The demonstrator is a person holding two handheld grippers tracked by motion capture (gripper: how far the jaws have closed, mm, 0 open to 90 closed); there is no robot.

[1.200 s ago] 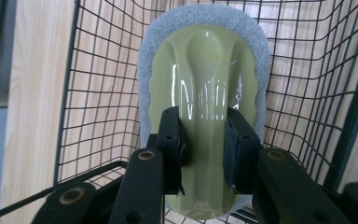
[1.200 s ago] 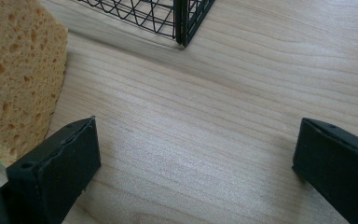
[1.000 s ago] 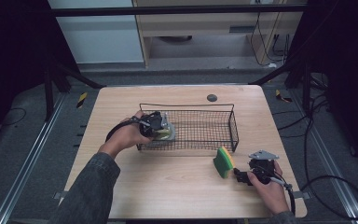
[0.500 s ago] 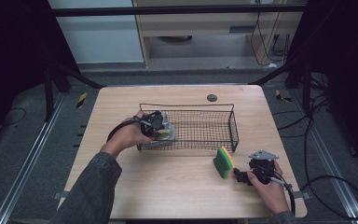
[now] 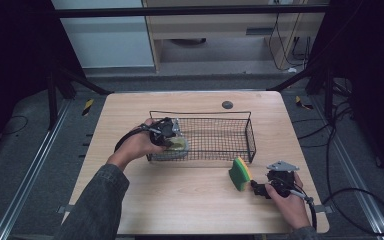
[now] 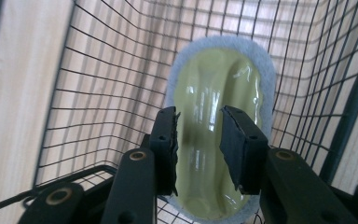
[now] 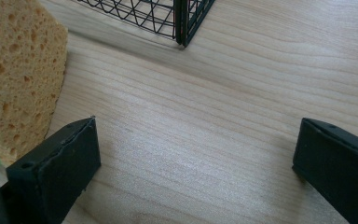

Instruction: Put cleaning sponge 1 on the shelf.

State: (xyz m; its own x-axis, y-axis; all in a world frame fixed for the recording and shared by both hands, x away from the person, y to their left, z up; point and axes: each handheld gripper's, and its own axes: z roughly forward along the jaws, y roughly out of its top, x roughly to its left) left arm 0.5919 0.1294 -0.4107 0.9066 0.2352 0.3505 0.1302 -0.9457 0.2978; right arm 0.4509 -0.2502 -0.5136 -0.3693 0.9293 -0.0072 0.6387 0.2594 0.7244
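Item: pale scrubber pad (image 6: 216,135) in wire basket (image 5: 240,131), centre frame, left gripper (image 6: 199,140) jaws just easing off it; right gripper (image 7: 193,163) gaping beside sponge (image 5: 239,173); next, probably withdraw left.

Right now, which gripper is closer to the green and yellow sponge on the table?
Right. The right gripper sits just beside the sponge, jaws wide apart. The left gripper is off in the wire basket, at a pale scrubbing pad.

High view: overhead from the person's side, looking forward and down on the table (image 5: 190,200). Left gripper view: close inside the wire basket (image 6: 98,84). Right gripper view: low over tabletop, sharing the basket's corner.
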